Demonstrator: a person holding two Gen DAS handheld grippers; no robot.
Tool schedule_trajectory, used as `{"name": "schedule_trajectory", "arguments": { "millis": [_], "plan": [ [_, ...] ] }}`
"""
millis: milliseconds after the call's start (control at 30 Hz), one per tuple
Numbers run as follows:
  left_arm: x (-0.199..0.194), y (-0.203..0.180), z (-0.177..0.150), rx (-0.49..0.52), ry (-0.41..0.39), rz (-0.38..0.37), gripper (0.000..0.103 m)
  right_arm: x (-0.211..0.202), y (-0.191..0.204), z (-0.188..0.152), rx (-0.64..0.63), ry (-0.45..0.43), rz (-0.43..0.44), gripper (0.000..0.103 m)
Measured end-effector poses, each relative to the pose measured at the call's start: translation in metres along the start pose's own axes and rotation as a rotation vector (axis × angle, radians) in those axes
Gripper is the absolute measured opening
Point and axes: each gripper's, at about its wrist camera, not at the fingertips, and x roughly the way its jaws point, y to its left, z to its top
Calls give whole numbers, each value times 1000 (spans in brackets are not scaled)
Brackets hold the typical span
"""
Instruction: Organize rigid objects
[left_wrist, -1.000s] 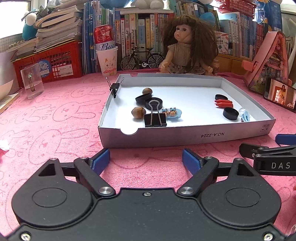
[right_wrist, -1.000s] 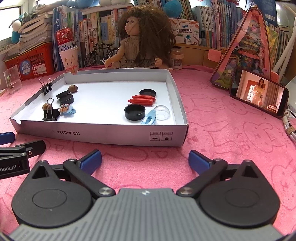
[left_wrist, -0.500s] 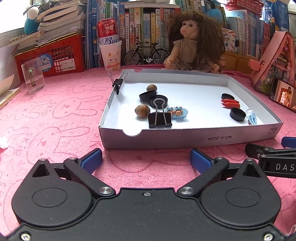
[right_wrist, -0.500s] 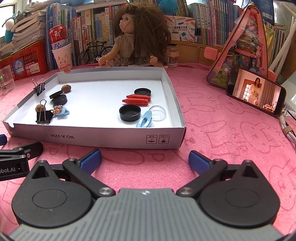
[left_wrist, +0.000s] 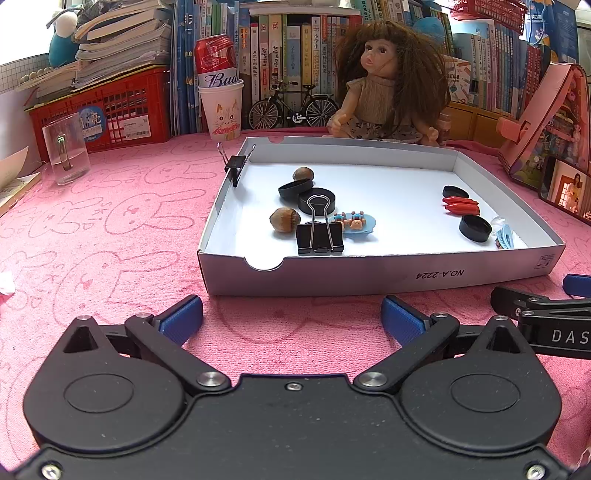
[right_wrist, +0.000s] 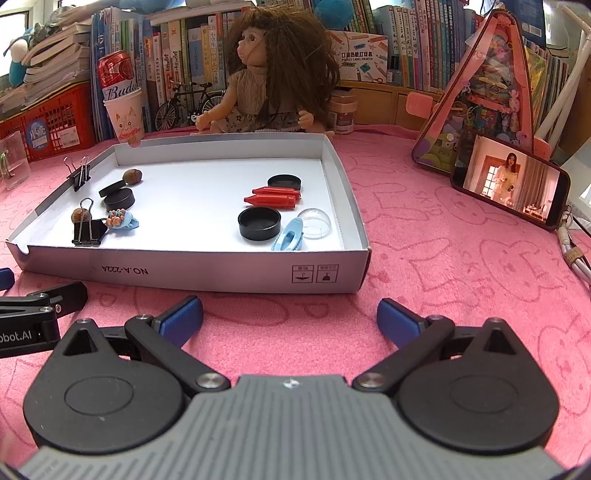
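Both my grippers rest on the pink worktop (left_wrist: 110, 221) before the white tray (left_wrist: 369, 280). Left gripper (left_wrist: 291, 314): fingers just spread wide, nothing between them; the large binder clip (left_wrist: 319, 236) lies straight ahead, handles pointing away. Right gripper (right_wrist: 290, 317): fingers apart, empty.

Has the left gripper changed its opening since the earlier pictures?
Yes. The left gripper has just been opening: its blue fingertips spread outward over the pink cloth, nothing between them.
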Motion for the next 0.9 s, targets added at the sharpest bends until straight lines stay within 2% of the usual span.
{"name": "schedule_trajectory", "arguments": {
  "millis": [900],
  "plan": [
    [0, 0, 0, 1, 0, 1, 103, -2, 1, -2, 1, -6, -2, 103]
  ]
}}
